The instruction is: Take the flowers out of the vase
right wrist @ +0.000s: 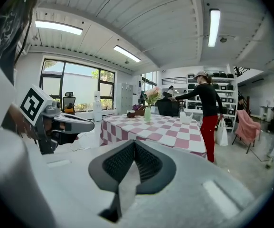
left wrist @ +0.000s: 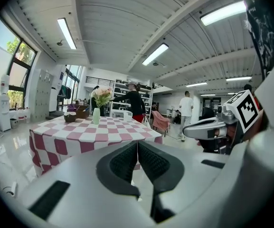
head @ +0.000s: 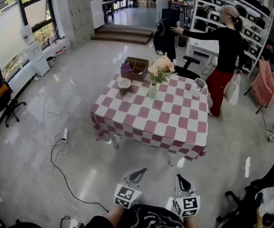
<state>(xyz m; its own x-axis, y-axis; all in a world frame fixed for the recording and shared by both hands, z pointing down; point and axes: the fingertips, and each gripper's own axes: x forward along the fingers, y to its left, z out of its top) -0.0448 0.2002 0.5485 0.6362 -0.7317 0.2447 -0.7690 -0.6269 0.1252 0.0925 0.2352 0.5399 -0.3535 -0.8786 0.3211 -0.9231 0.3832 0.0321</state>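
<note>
Big open office floor with grey tiles, and from the head view the square table in a red-and-white checked cloth (head: 151,122) sits in the middle of it. The pale green vase (head: 152,90) stands on the far half of that table, and the bunch of pink and cream flowers (head: 160,69) is fully in it. Left of the vase on the same table are a small round bowl (head: 124,84) and a brown wooden box (head: 136,66). A person in a black top and red trousers (head: 227,56) stands off the table's far right corner. The left gripper (head: 137,172) and right gripper (head: 181,178) are both on the near side, well short of the table.

Left gripper view: its jaws are pressed together with nothing between them. The table is well ahead, with the vase (left wrist: 96,116) small at its far end.

Right gripper view: same deal, the jaws are closed and empty. The flowers (right wrist: 153,96) stick up out of the vase beyond the table's near edge.

So progress is basically zero, I'd say. Nothing has been touched. What's left is getting up to the table, opening a gripper, grabbing the stems and lifting them clear, probably with the other gripper steadying the vase.
</note>
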